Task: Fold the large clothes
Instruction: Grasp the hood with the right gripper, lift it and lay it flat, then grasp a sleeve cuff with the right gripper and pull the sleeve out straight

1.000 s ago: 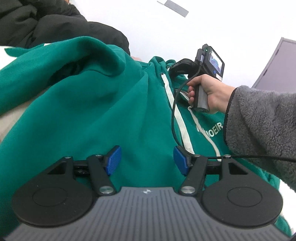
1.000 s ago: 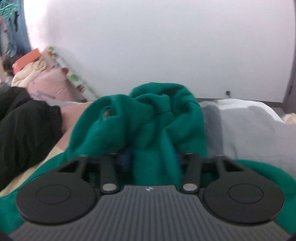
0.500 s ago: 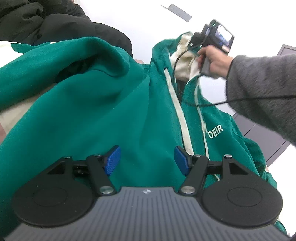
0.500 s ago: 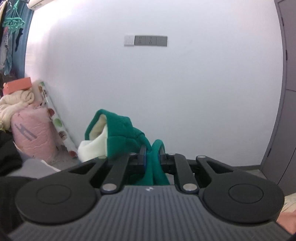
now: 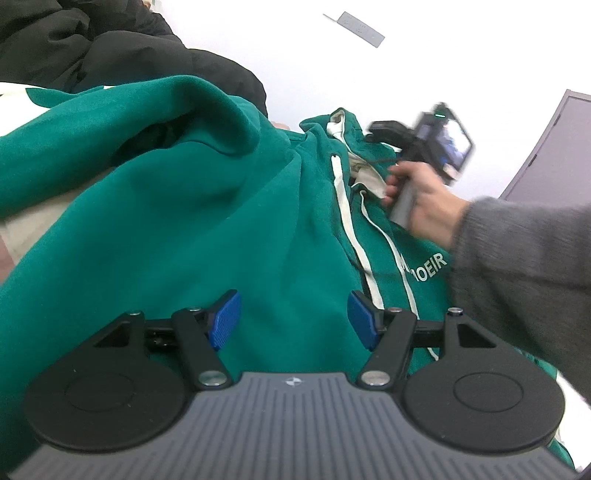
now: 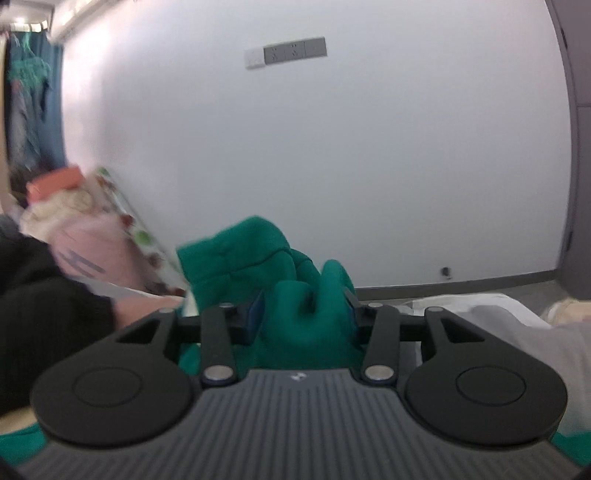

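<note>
My left gripper (image 5: 293,320) hangs wide apart over the green hoodie (image 5: 192,229), ready to grab. My right gripper (image 6: 303,314) has its jaws apart around the hood.

Left wrist view: low and very close over the green hoodie (image 5: 207,229), looking along the left gripper (image 5: 291,317) toward the hood end, the white wall (image 5: 443,55) and the right hand (image 5: 424,195) holding its tool. Tilted a bit, so the wall sockets (image 5: 354,27) slant.

Right wrist view: level, looking along the right gripper (image 6: 301,315), with a bunch of hoodie (image 6: 258,254) right at the lens and the wall (image 6: 369,166) farther back.

Shared by both: the hoodie, the white wall, the sockets (image 6: 286,51).
</note>
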`<state>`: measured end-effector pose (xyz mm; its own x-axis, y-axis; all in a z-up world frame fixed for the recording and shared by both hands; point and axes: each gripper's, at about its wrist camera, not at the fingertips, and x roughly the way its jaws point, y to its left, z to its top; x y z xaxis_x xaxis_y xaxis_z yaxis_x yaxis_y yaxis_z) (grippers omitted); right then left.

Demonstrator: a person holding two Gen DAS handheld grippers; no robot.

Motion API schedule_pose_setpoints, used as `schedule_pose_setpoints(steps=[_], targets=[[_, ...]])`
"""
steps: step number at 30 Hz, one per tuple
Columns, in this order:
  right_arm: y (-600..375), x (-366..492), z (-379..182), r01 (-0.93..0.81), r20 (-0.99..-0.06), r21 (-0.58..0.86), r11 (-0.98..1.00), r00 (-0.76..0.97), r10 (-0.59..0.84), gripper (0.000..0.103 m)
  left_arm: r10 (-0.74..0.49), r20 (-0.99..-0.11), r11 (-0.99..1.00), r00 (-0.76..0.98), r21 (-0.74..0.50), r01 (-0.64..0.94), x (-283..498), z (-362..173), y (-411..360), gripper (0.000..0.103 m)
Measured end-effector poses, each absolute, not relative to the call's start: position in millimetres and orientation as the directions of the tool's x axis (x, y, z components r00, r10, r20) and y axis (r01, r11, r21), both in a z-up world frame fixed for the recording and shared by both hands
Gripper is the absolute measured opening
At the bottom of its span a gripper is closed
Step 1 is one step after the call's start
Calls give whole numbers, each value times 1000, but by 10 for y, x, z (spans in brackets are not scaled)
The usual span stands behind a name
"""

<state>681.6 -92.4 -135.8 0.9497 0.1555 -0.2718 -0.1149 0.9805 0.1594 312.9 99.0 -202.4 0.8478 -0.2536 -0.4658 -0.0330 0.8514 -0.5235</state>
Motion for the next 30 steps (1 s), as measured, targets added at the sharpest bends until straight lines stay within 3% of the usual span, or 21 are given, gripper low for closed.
schedule_pose_setpoints(steps=[13,26,30], targets=[[-1620,4839,-774,-198,-302,158,967,923,238,45,-220,-527,872,821,-484,-78,3029,-1693,985,69],[-2764,3192,-1199,23,-319,410,912,940,119,46,-236,-523,905,819,-426,-12,2047,-1283,728,69],[-3303,3007,-1297,145,-319,571,808,946,55,49,-212,-531,903,821,-428,-43,1847,-1265,742,69]])
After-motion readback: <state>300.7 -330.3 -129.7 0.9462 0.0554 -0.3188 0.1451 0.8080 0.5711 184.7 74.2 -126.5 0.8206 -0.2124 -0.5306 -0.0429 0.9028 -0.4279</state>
